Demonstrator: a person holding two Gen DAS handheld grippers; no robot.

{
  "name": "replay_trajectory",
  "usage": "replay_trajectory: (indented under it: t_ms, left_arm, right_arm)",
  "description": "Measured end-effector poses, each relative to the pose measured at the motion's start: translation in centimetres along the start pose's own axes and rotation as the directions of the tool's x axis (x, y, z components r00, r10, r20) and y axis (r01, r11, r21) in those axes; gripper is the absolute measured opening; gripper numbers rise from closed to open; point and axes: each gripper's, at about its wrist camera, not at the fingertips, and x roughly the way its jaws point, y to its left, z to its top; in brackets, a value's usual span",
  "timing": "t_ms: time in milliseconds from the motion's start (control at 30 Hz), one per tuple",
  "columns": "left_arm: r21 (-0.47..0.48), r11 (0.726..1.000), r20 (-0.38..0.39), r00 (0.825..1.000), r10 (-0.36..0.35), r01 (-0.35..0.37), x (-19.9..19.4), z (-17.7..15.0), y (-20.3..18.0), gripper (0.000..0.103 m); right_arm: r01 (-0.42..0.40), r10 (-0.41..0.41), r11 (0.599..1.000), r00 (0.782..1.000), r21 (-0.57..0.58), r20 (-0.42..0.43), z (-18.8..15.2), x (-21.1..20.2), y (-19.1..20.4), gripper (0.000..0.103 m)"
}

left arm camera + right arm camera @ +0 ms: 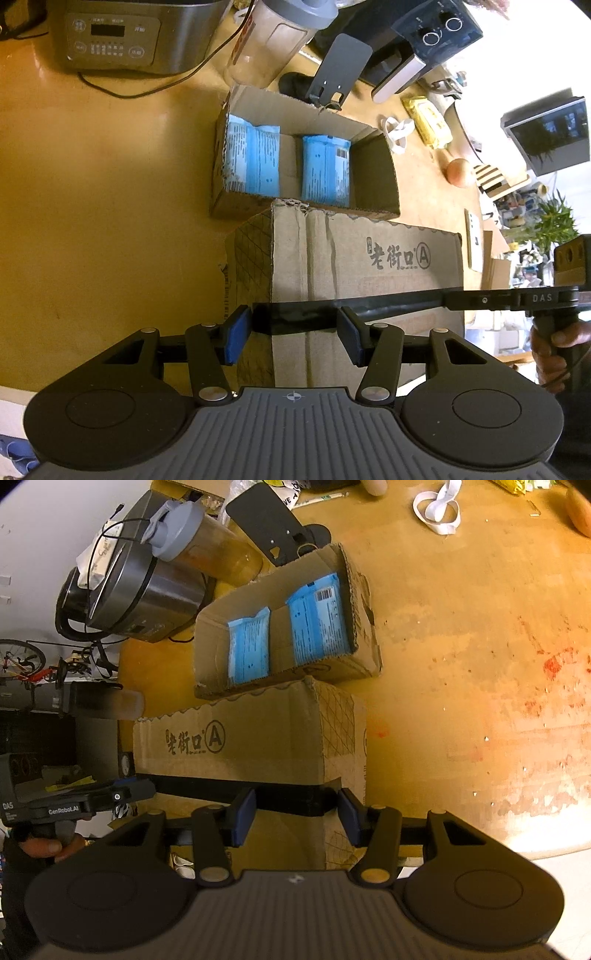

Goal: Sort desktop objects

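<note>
- Your left tool (293, 334) is clenched on one end of a black bar (369, 306), and your right tool (297, 818) is clenched on its other end; the bar runs across both views between the blue pads.
- The bar hangs over the closed carton (365, 266), which lies just ahead of and under both tools (I cannot tell whether the bar touches it).
- Beyond the carton, against its far side, sits the open box (373, 173) with two blue packets (325, 168) inside.
- In my judgement, you are mid-carry, with the bar not yet put away.
- The next move calls for keeping both tools level and moving together, so the bar does not twist, then lowering it at its place before releasing.
</note>
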Motion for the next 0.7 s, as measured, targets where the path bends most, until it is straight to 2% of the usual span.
replay_trajectory:
  t_ms: [700]
  left_arm:
    - [-0.008, 1.0, 0.025, 1.0, -0.003, 0.003, -0.2, 4.1, 0.1, 0.05]
  right_arm:
    - [0.017, -0.016, 1.0, 0.999, -0.016, 0.027, 4.2, -0.4, 1.6, 0.046]
